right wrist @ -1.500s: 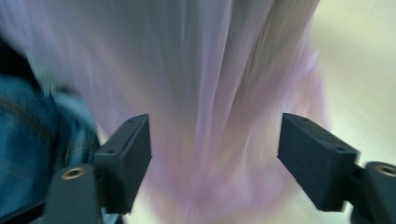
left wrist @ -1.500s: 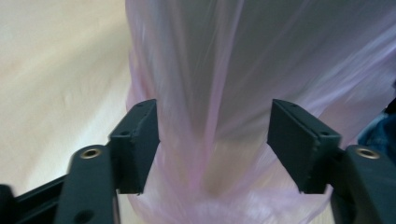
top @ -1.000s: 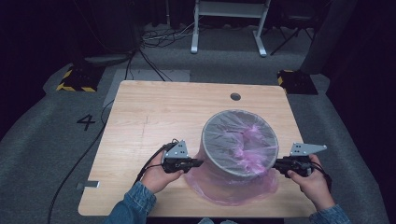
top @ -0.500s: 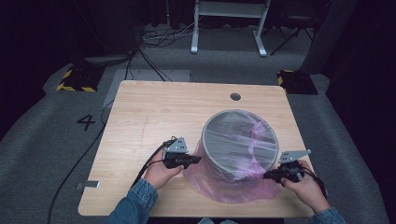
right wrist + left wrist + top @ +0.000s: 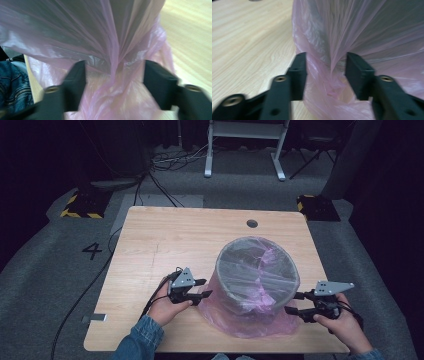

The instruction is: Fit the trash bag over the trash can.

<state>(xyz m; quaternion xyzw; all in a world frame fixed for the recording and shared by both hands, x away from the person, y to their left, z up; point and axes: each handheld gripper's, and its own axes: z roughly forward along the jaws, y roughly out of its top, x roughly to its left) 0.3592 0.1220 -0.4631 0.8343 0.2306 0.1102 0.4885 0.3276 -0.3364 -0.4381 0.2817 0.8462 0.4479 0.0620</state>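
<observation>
The wooden table bears a grey bin lined with a pink bag, whose loose film spills over the rim and pools on the tabletop around the bin's base. Compared with a second ago, both pairs of jaws have just been opening: earlier they pinched the film shut, now they stand apart with a bunched pleat of bag between them. The bin sits between the two grippers, leaning slightly away from the person. The left gripper lies level, pointing at the bin's left flank, its fingers astride a fold without pressing it. The right gripper, drawn nearer the table's front edge than before, points inward, fingers well apart around the film.
</observation>
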